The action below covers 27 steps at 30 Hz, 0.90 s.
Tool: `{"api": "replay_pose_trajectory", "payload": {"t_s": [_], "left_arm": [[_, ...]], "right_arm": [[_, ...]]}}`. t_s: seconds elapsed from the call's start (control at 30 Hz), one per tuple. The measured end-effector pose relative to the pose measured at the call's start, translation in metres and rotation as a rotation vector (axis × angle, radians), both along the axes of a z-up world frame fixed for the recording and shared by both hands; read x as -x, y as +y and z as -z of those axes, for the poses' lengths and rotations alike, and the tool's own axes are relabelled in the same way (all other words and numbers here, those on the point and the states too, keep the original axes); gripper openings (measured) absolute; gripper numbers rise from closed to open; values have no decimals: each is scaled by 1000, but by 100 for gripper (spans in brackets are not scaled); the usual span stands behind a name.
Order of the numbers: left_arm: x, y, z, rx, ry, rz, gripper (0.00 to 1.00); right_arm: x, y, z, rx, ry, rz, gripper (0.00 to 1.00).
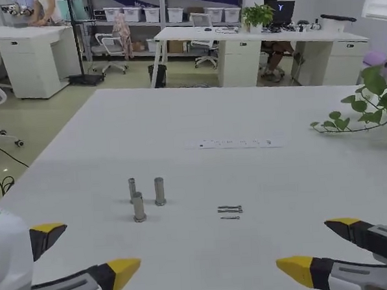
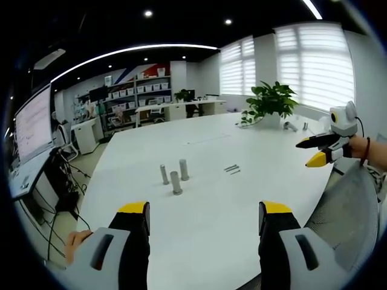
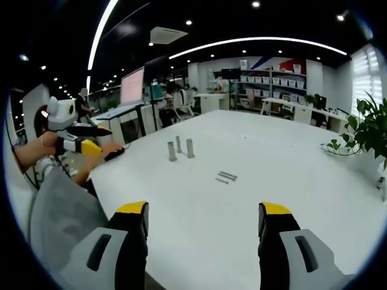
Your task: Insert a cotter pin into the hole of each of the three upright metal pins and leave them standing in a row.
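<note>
1. Head view: the three metal pins (image 1: pixel 159 191) stand up close together in a little triangle on the white counter (image 1: pixel 243 103). The cotter pins (image 1: pixel 230 210) lie flat to their right, not touching them. The left hand-held gripper (image 1: pixel 87 251) and the right hand-held gripper (image 1: pixel 319 245) are near the front edge. Both are wide open and hold nothing.
2. Left gripper view: the left hand-held gripper (image 2: pixel 205 211) has its jaws far apart and empty. The metal pins (image 2: pixel 175 181) stand ahead, with the cotter pins (image 2: pixel 231 168) to their right. The right hand-held gripper (image 2: pixel 317 151) is off to the right, open. A green plant (image 2: pixel 269 99) sits at the far side.
3. Right gripper view: the right hand-held gripper (image 3: pixel 205 211) is wide open and empty. The metal pins (image 3: pixel 180 148) stand ahead, with the cotter pins (image 3: pixel 225 177) closer. The left hand-held gripper (image 3: pixel 84 139) is at the left, open.
</note>
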State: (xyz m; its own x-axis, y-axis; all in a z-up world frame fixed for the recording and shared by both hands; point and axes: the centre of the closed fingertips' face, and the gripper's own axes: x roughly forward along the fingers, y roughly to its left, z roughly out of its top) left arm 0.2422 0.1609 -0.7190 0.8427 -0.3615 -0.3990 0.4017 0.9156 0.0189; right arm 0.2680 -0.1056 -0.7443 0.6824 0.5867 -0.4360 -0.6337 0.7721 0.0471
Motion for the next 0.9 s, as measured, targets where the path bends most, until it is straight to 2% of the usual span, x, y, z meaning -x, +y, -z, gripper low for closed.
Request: {"api": "replay_pose_trajectory", "payload": {"t_s": [0.4,0.77,0.9], "left_arm": [[-5,-3,-2,7,-11,5,71],[-3,0,-1,-11,-7,12,72],[-2,0,0,-11,-8,14,73]], "right_arm": [[-2,0,3,0,4,-8,75],[-7,12,-2,-30,-17,-30,77],[-7,16,-2,-24,-21,-46,79]]}}
